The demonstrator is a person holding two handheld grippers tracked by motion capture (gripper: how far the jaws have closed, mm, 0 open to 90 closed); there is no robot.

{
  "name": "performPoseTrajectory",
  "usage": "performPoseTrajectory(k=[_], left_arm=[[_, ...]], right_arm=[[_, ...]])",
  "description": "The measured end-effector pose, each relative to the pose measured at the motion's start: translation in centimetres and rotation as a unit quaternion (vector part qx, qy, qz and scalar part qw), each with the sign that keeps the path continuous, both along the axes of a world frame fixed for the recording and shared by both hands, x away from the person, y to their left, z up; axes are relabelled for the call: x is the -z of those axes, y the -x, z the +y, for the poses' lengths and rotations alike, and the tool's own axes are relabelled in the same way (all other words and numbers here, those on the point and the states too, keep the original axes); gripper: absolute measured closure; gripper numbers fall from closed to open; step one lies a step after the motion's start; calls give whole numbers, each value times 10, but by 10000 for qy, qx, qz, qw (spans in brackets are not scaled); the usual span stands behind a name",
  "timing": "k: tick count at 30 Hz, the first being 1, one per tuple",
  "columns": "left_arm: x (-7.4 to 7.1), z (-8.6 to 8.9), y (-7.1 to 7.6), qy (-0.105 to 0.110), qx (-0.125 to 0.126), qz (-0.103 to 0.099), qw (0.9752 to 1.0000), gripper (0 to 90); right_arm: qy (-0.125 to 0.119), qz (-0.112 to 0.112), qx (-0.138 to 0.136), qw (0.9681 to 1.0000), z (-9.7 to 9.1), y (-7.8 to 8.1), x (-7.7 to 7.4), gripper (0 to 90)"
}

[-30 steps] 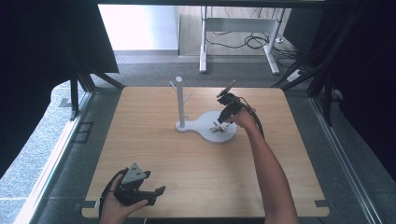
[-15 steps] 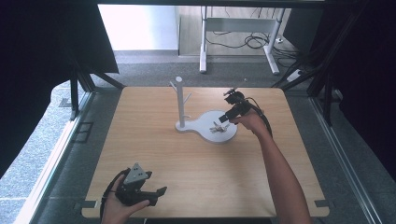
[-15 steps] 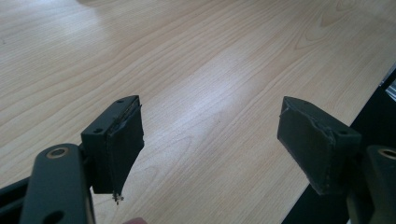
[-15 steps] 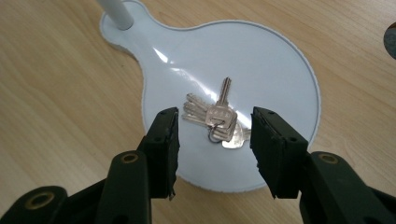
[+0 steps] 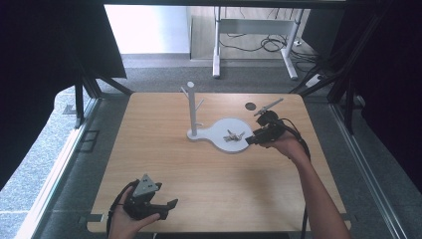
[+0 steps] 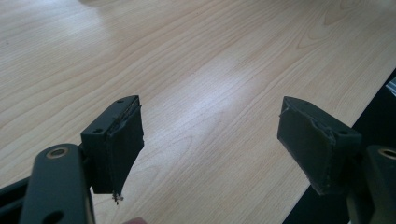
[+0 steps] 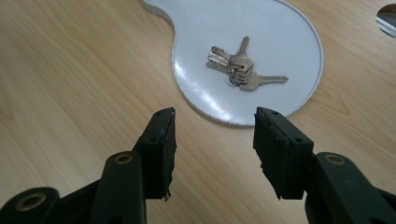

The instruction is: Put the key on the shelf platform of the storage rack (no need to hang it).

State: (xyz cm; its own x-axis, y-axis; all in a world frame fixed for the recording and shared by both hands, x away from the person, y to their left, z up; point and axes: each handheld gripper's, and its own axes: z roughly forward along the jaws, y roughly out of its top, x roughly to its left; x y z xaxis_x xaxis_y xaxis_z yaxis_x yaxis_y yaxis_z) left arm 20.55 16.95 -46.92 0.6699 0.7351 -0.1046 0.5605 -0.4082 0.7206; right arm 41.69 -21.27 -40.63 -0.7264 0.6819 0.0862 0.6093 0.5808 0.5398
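A bunch of silver keys (image 7: 239,70) lies on the round dish of a white stand (image 5: 224,144), whose upright post with pegs (image 5: 191,107) rises at its left end. The keys (image 5: 233,135) rest flat near the dish's middle. My right gripper (image 5: 251,140) hovers just off the dish's right rim, and its jaws have just been opening. In the right gripper view that gripper (image 7: 214,140) is open with nothing between its jaws, the keys a short way ahead. My left gripper (image 5: 168,208) stands open at the table's near left edge, over bare wood (image 6: 210,135).
The wooden table (image 5: 164,164) has a dark round hole (image 5: 250,106) near its far right. Its near edge (image 6: 355,126) drops off beside the left gripper's jaws. Desk legs and cables (image 5: 263,45) lie on the floor beyond the table.
My right gripper has drawn back to the right from above the dish, leaving the keys lying on it, and its jaws stand wider. The left gripper has stayed put.
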Motion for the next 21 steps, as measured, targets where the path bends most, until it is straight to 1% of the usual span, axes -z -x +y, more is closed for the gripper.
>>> performPoseTrajectory(k=[3, 8, 10, 14, 17, 19, 21], left_arm=[[0, -3, 1, -14, 22, 6, 10000, 229], [0, -5, 1, -52, 60, 6, 10000, 229], [1, -6, 0, -59, 47, 25, 10000, 229], [2, -7, 0, -69, 59, 34, 10000, 229], [3, -8, 0, -84, 63, 51, 9999, 229], [4, -9, -1, -93, 72, 68, 9999, 229], [4, -11, -1, -108, 91, 77, 9999, 229]], right_arm=[[-107, -66, -32, 9999, -12, 13, 1, 492], [-203, -191, -8, 9996, -31, 34, 6, 486], [-280, -221, 35, 9994, -40, 45, 11, 482], [-351, -269, 105, 9990, -54, 64, 21, 477], [-353, -346, 189, 9986, -63, 78, 31, 472], [-305, -390, 206, 9986, -69, 87, 37, 469], [-336, -427, 259, 9982, -76, 96, 42, 469]])
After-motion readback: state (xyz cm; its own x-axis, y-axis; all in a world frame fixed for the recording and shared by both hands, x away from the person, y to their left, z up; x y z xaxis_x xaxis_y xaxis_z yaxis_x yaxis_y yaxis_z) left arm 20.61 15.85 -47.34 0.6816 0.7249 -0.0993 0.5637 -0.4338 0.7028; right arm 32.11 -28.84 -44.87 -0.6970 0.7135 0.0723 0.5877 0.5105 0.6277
